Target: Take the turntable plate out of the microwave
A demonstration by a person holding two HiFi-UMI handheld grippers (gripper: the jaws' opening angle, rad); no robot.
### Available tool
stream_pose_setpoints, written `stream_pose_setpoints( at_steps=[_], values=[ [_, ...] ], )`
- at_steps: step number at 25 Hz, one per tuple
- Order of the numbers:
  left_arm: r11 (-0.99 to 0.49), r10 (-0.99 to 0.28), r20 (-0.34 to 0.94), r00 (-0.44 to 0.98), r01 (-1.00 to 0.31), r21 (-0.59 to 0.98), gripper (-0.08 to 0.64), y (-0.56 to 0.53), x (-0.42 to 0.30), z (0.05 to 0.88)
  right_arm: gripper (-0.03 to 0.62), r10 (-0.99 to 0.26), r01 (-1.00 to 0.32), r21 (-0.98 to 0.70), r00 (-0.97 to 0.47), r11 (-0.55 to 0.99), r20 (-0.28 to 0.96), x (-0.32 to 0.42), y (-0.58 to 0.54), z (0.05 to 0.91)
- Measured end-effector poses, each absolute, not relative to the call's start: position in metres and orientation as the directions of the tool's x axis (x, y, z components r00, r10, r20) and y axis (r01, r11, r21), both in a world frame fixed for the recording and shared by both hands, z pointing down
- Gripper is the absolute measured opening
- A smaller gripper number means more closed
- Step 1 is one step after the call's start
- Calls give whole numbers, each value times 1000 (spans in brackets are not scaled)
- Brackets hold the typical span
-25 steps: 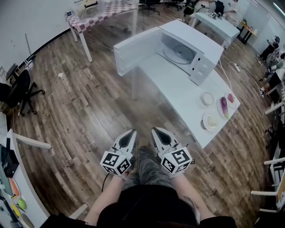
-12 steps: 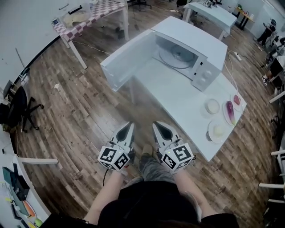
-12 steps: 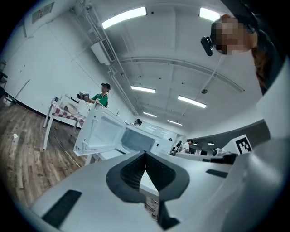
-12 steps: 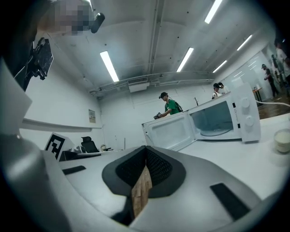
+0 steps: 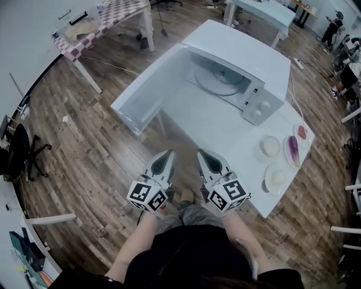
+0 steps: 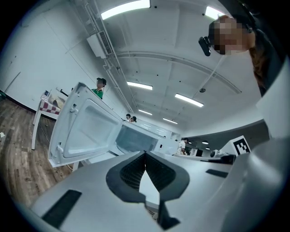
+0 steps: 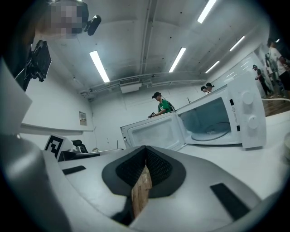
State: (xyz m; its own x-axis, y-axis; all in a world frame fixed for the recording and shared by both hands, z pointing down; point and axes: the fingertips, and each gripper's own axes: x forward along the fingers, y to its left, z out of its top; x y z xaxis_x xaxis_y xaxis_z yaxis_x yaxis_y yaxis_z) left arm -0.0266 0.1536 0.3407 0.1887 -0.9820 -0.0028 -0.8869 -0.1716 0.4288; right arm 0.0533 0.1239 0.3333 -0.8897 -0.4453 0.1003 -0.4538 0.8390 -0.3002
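Turntable plate (image 5: pixel 217 80): do your fingers have it at this moment?

No. The fingers of my left gripper (image 5: pixel 167 153) are pressed together, tip against tip, and nothing is between them. My right gripper (image 5: pixel 201 153) is the same: closed and empty. Both are side by side in the lower middle of the head view. They point toward the top of the frame, above the wooden floor (image 5: pixel 84 141).

So where is the plate?

It lies flat on the bottom of the microwave (image 5: pixel 248 53), in the upper middle of the head view, well apart from both grippers. In the right gripper view I see it at the right of the frame (image 7: pixel 216 129), inside the open cavity. The door (image 5: pixel 141 96) is wide open and reaches toward the left of the frame.

What is around the microwave?

It stands on a white table (image 5: pixel 225 132). Near the right edge of the frame, on the same table, are white dishes (image 5: pixel 277 179), and one of them carries a purple thing (image 5: pixel 292 148). A chequered table (image 5: pixel 113 17) is in the upper left, and a black office chair (image 5: pixel 22 152) is at the left edge.
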Motion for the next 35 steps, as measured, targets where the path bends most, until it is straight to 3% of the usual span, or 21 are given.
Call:
stream_pose_setpoints(
  at_steps=[11, 35],
  values=[
    [-223, -966, 15, 259, -858, 464, 12, 104, -12, 350, 20, -461, -478, -342, -877, 809, 137, 57, 88, 343],
    [-396, -863, 86, 499, -771, 499, 11, -66, -21, 381, 20, -641, -679, -380, -728, 628, 241, 36, -49, 376]
  ],
)
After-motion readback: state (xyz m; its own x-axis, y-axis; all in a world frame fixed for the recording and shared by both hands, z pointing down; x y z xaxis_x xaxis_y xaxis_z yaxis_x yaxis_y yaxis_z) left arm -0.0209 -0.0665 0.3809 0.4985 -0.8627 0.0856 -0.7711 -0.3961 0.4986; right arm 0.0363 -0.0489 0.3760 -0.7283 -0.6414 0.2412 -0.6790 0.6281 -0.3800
